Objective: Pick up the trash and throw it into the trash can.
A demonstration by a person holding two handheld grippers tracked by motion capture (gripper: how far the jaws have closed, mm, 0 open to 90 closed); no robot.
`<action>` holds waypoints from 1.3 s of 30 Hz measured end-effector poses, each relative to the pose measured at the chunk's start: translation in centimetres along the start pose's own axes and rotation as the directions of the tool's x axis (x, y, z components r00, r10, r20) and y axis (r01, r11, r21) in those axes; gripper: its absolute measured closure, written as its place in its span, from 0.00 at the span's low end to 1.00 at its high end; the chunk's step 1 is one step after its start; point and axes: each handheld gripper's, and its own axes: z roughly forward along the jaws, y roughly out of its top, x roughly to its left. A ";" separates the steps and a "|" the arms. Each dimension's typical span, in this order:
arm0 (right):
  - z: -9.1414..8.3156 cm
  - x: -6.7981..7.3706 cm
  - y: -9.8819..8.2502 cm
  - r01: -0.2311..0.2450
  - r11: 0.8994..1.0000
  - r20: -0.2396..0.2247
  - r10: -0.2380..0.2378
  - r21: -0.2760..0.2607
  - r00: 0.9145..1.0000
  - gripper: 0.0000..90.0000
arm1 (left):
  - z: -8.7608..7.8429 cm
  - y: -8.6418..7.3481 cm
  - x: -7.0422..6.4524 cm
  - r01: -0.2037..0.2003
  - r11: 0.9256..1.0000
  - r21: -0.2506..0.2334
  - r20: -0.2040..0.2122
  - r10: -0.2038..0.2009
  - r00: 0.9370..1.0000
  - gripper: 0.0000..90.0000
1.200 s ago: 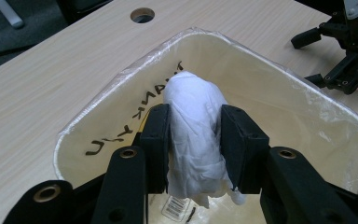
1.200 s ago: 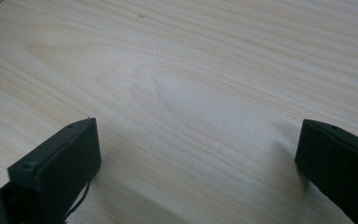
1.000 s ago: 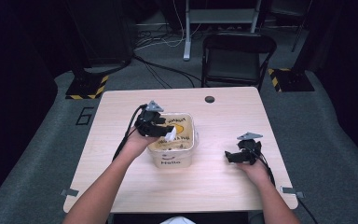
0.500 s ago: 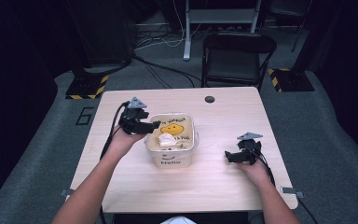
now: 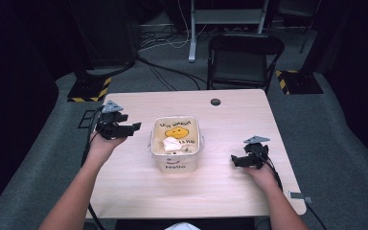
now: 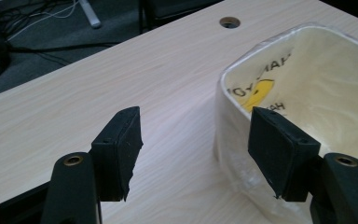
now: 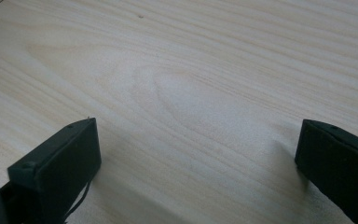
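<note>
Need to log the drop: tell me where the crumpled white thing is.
In the high view, the crumpled white thing lies inside the cream tub at table centre.

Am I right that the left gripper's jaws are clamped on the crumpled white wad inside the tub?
No. The left gripper is open and holds nothing, beside the tub; the crumpled white wad does lie inside it. The high view shows this.

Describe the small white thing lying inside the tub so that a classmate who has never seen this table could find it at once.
Start at the pale wooden table and find the cream tub near its middle, marked "Hello" on the near wall. Inside, on the tub's floor, lies a crumpled white wad just in front of a printed yellow smiley. It is the one loose, wrinkled thing there; the rest is flat print.
</note>
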 end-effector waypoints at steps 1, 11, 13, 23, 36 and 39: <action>0.0 0.0 0.0 0.000 1.000 0.000 0.000 0.000 1.000 0.00 | -0.2 -0.3 0.3 0.006 1.000 0.004 -0.007 -0.006 1.000 0.39; 0.0 0.0 0.0 -0.002 1.000 0.002 0.002 0.000 1.000 0.00 | -0.7 -2.7 2.3 0.035 0.999 0.001 -0.041 -0.035 0.999 0.38; 0.0 0.0 0.0 -0.001 1.000 0.002 0.001 0.000 1.000 0.00 | -0.8 -3.3 2.6 0.045 0.999 0.002 -0.049 -0.045 0.998 0.38; 0.0 0.0 0.0 -0.002 1.000 0.003 0.002 -0.001 1.000 0.00 | -0.2 -6.4 3.5 0.083 0.997 0.008 -0.064 -0.082 0.995 0.38; 0.0 0.0 0.0 -0.002 1.000 0.003 0.002 -0.001 1.000 0.00 | 1.6 -11.3 3.5 0.122 0.992 0.037 -0.052 -0.121 0.991 0.38; 0.0 0.0 0.0 -0.002 1.000 0.004 0.002 -0.001 1.000 0.00 | 2.0 -11.9 3.5 0.131 0.991 0.043 -0.049 -0.128 0.991 0.38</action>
